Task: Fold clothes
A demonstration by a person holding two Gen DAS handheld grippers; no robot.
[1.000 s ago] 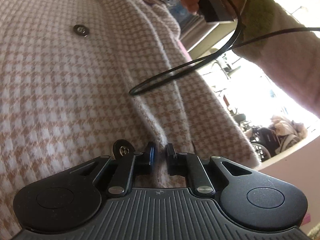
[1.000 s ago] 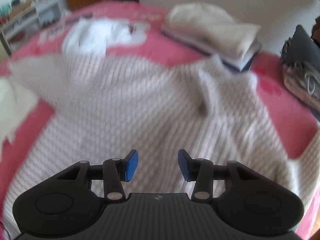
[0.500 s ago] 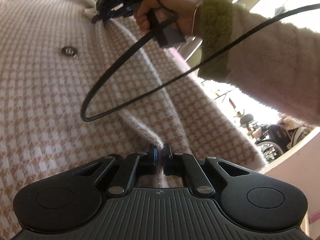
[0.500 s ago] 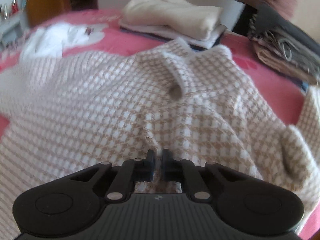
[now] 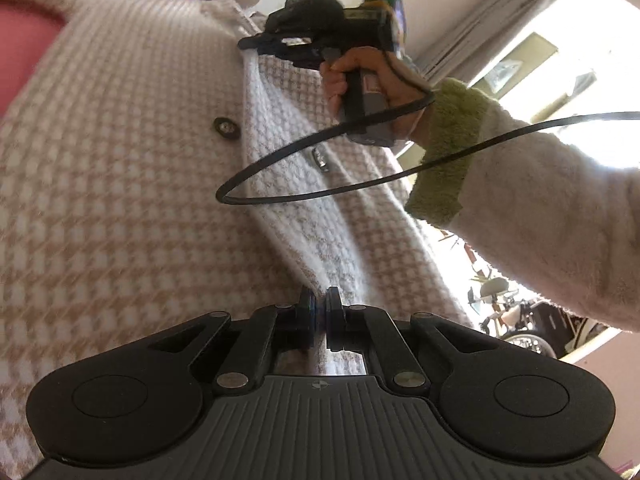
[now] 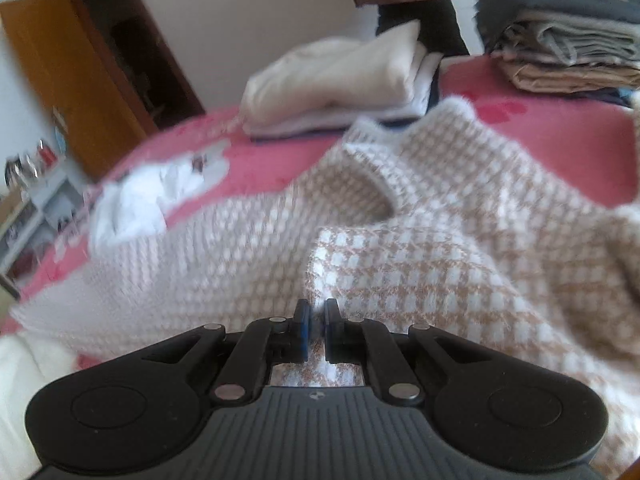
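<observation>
A beige and white houndstooth cardigan (image 5: 120,184) with dark buttons (image 5: 226,128) lies on a pink bed (image 6: 560,148). My left gripper (image 5: 319,312) is shut on the cardigan's front edge near the hem. My right gripper (image 6: 315,320) is shut on the same front edge higher up, near the collar, and lifts it so the front panel (image 6: 400,264) folds over. In the left wrist view the right gripper (image 5: 256,45) shows at the top, held by a hand, with its cable (image 5: 320,196) looping over the cardigan.
Folded cream clothes (image 6: 332,80) lie stacked at the back of the bed. Another folded pile (image 6: 560,56) sits at the back right. A white garment (image 6: 132,204) lies at the left. A wooden wardrobe (image 6: 72,60) stands behind.
Both grippers closed on the cardigan's front edge. The right gripper went from open above the cardigan to shut on it and has lifted the edge, raising the front panel.
</observation>
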